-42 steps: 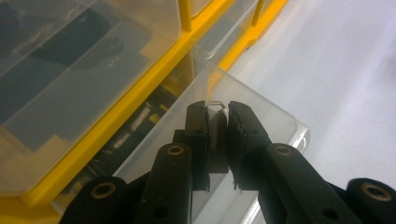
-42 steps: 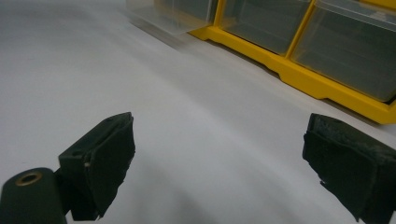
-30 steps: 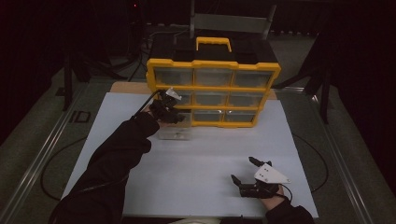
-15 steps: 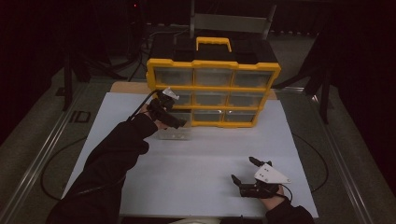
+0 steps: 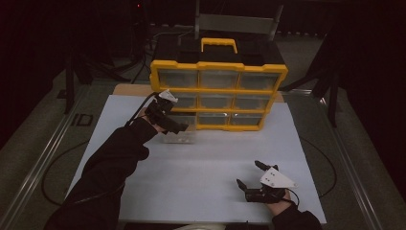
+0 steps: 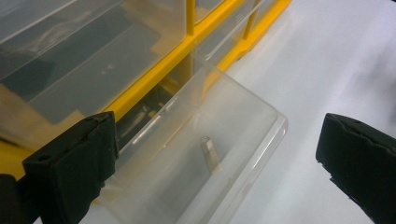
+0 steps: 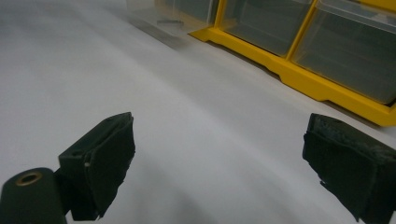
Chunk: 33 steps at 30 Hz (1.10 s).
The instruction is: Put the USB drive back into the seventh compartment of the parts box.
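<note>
A yellow organizer with clear drawers stands at the back of the white table. Its bottom-left clear drawer is pulled out onto the table. A small metal piece lies inside this drawer. My left gripper hovers over the drawer's front. Its jaws have just been opening and now stand wide, with no pad pressing on anything. My right gripper rests near the table's front right, open, with bare table between its pads.
The organizer's yellow frame runs across the top right of the right gripper view, with the drawer far off. A yellow carry handle tops the organizer. White table surface lies between the two hands.
The left hand has shifted slightly at the drawer. The drawer and the right gripper stand where they were.
</note>
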Each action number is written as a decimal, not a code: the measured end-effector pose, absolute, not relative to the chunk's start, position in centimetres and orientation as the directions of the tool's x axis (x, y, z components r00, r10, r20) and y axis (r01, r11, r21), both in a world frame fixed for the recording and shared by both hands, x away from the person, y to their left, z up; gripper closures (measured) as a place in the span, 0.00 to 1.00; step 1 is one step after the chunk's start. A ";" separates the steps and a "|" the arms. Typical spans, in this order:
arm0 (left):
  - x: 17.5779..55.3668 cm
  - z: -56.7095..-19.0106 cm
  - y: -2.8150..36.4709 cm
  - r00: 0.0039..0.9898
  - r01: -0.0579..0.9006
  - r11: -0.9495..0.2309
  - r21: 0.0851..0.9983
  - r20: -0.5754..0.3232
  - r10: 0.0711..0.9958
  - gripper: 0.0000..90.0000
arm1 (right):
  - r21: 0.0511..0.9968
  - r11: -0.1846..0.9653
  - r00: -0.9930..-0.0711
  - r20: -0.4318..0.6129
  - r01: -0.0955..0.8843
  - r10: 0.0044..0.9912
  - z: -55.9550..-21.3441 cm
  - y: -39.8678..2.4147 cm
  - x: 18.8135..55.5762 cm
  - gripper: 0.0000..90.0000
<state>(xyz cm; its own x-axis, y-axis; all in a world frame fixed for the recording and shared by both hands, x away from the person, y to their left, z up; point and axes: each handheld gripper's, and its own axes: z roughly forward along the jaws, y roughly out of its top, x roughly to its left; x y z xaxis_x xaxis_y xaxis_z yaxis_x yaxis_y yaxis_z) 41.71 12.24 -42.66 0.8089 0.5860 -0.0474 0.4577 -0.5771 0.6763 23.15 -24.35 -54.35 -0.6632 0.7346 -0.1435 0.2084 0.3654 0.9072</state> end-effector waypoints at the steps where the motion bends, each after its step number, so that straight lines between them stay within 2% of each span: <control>1: 41.6 -42.7 12.4 0.808 0.460 -0.575 0.676 -0.051 0.587 0.00 | 0.907 0.365 -0.664 -0.142 0.210 0.734 -54.4 -24.3 23.2 0.10; 33: 36.9 -43.6 18.9 0.793 0.446 -0.521 0.728 -0.051 0.607 0.00 | 0.907 0.366 -0.669 -0.141 0.208 0.729 -54.4 -24.2 23.4 0.10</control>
<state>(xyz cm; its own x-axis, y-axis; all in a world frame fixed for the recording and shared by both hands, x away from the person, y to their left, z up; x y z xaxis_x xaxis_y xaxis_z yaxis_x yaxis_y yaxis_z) 36.92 18.92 -43.59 0.7928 0.6073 -0.0511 0.4459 -0.5209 0.7278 23.37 -24.16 -54.39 -0.6692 0.7295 -0.1413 0.2076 0.3662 0.9071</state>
